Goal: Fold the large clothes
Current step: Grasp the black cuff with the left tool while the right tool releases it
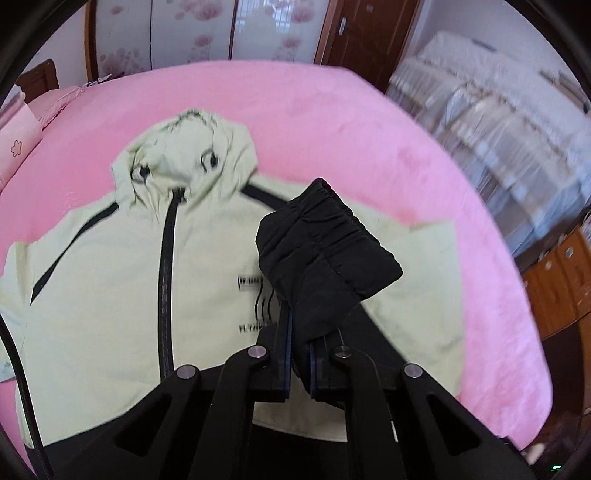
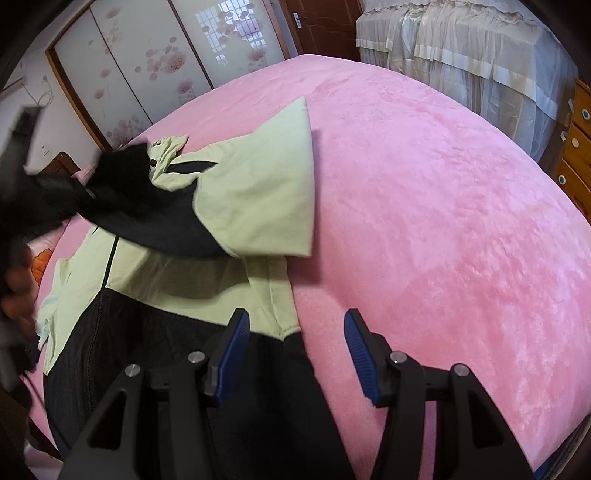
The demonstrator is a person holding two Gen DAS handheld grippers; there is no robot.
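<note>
A pale green hooded jacket [image 1: 110,295] with a black zip and black lower part lies spread face up on the pink bed [image 1: 332,122]. My left gripper [image 1: 299,328] is shut on the black elastic cuff [image 1: 325,240] of one sleeve and holds it above the jacket's chest. The right wrist view shows that sleeve [image 2: 258,192] lifted and folded across the jacket [image 2: 177,288], with the cuff [image 2: 122,173] in the blurred left gripper [image 2: 55,192]. My right gripper [image 2: 295,317] stands open over the jacket's side edge, its blue pads [image 2: 232,350] pressing on nothing.
Pink plush cover [image 2: 443,221] stretches wide to the right of the jacket. A pink pillow [image 1: 14,147] lies at the bed's far left. Floral sliding doors [image 2: 147,55], a wooden door [image 1: 362,29], lace-covered furniture [image 2: 461,48] and a wooden drawer chest [image 2: 580,147] surround the bed. A hand [image 2: 14,291] shows at the left.
</note>
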